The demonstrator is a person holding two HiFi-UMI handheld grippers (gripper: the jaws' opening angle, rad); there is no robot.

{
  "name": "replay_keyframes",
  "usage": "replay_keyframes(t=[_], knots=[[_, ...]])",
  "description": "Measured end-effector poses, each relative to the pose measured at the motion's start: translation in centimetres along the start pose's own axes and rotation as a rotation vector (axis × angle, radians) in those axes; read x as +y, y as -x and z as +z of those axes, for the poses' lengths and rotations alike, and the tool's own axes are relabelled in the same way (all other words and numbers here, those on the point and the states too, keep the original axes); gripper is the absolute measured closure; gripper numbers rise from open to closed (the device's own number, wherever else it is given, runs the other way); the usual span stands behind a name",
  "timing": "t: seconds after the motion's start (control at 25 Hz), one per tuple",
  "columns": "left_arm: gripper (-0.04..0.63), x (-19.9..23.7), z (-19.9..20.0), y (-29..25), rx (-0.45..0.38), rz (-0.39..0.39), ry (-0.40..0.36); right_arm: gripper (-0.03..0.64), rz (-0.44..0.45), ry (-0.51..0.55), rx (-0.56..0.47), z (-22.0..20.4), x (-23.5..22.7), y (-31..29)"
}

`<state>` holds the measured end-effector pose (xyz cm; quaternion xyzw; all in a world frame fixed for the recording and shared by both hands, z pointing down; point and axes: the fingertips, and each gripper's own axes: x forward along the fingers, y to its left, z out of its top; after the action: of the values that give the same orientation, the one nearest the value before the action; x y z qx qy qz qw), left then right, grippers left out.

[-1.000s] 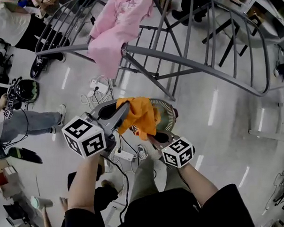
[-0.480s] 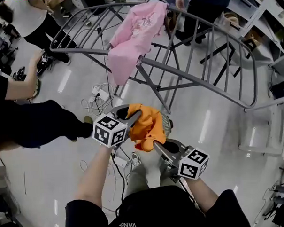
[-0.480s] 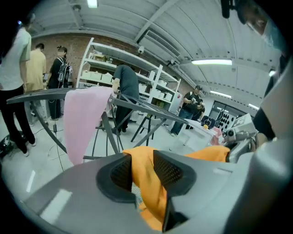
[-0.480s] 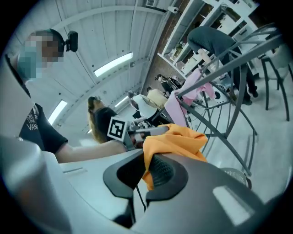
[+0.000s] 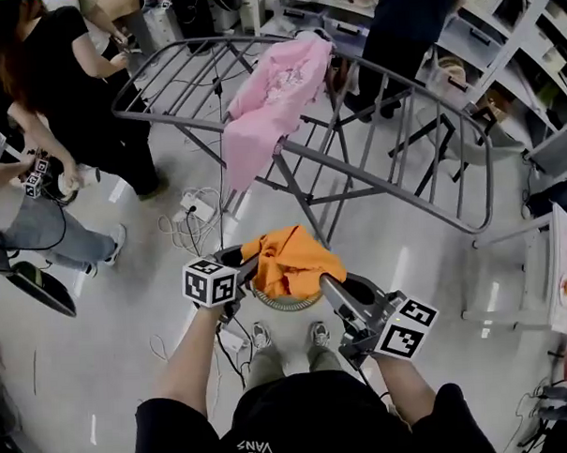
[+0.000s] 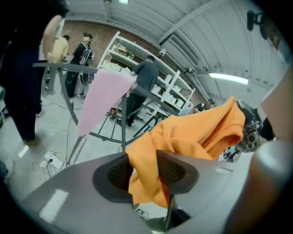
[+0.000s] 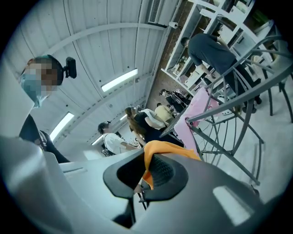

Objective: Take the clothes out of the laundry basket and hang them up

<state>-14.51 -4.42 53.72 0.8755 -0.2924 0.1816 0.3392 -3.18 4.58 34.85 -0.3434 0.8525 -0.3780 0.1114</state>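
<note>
An orange garment [image 5: 294,258] hangs spread between my two grippers above the round laundry basket [image 5: 282,306]. My left gripper [image 5: 251,266] is at its left edge. Its jaws are opening, and the orange cloth [image 6: 197,132] lies loosely in the gap between the pads of the left gripper [image 6: 142,171]. My right gripper [image 5: 325,283] is shut on the garment's right edge. In the right gripper view a fold of orange cloth [image 7: 169,148] is pinched in the right gripper [image 7: 145,176]. Beyond stands the grey drying rack [image 5: 394,169] with a pink garment [image 5: 269,109] draped over it.
People stand at the left [image 5: 71,89] and behind the rack [image 5: 406,18]. A power strip and cables [image 5: 194,211] lie on the floor left of the basket. Shelving [image 5: 500,33] runs along the back right. My own shoes [image 5: 258,336] are just behind the basket.
The orange garment has gone from a bunched lump to a wider spread between the grippers. The right gripper has drifted right. The rack now shows more fully ahead, and people have stepped in at the left.
</note>
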Motion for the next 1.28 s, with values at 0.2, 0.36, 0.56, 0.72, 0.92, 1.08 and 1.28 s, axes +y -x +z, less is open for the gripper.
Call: replay_keyframes(t=[0.2,0.36,0.56,0.72,0.92,1.08,1.28], knots=[[0.459,1.3,-2.4,1.5,-0.018,-0.018,0.16,0.604,0.024,-0.042,-0.108,3.6,1.4,0.9],[0.446,-0.1,-3.8,2.9,-0.036,0.005,0.044,0.604,0.007,-0.012,-0.14,5.1,2.0,1.6],[0.409,-5.2,-5.1,3.4,-0.046,-0.024,-0.269,0.604,-0.04,-0.021,-0.186,5.5,2.1,2.4],[0.405,-9.7,-6.4,2.1,-0.006,-0.117,-0.453,0.604,-0.052,-0.022,-0.219,6.2,2.9,3.3],[0.405,-11.9,-5.6,-0.1,-0.013,-0.194,-0.486,0.604,-0.054,-0.01,-0.26,6.8,4.6,4.7],[0.405,-13.3,-4.8,-2.1,-0.012,-0.286,-0.51,0.604,-0.074,-0.001,-0.297,7.1,5.6,6.1],[0.407,-15.7,-5.3,-4.1,0.016,-0.404,-0.514,0.604,-0.105,0.004,-0.33,6.5,6.0,7.5]])
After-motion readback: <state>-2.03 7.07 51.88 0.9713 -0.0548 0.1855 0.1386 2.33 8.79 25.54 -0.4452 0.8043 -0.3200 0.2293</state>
